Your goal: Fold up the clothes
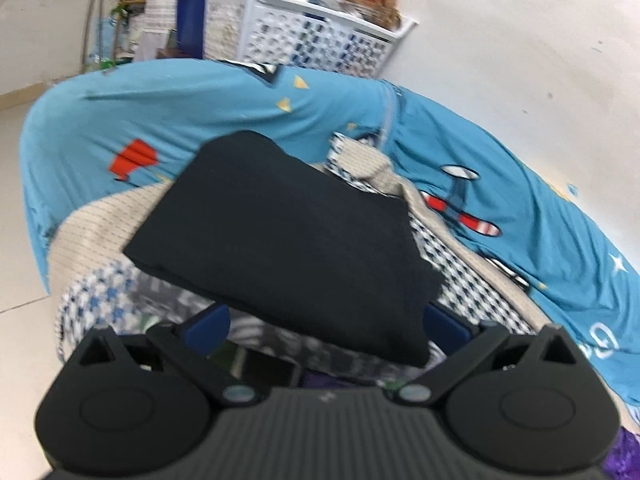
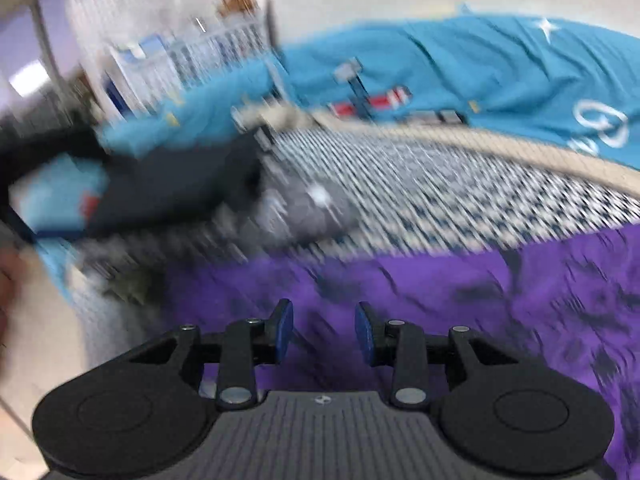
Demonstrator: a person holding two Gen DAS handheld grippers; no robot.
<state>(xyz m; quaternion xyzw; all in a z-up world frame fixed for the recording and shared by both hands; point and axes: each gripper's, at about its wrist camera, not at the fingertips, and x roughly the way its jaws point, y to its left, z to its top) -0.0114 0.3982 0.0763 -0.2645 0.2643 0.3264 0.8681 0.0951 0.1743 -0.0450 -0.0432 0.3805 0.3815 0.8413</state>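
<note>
Bright, even indoor light; the left wrist view is slightly soft, the right heavily motion-smeared, both fisheye-curved at edges.

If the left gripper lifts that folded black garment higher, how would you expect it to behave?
Probably floppy: the black garment already droops over the left gripper, hiding the fingertips. It looks like thin knit, so likely light. The folded layers may slide apart or unfold if it is swung, since only one edge seems held; the grip itself is hidden.
</note>
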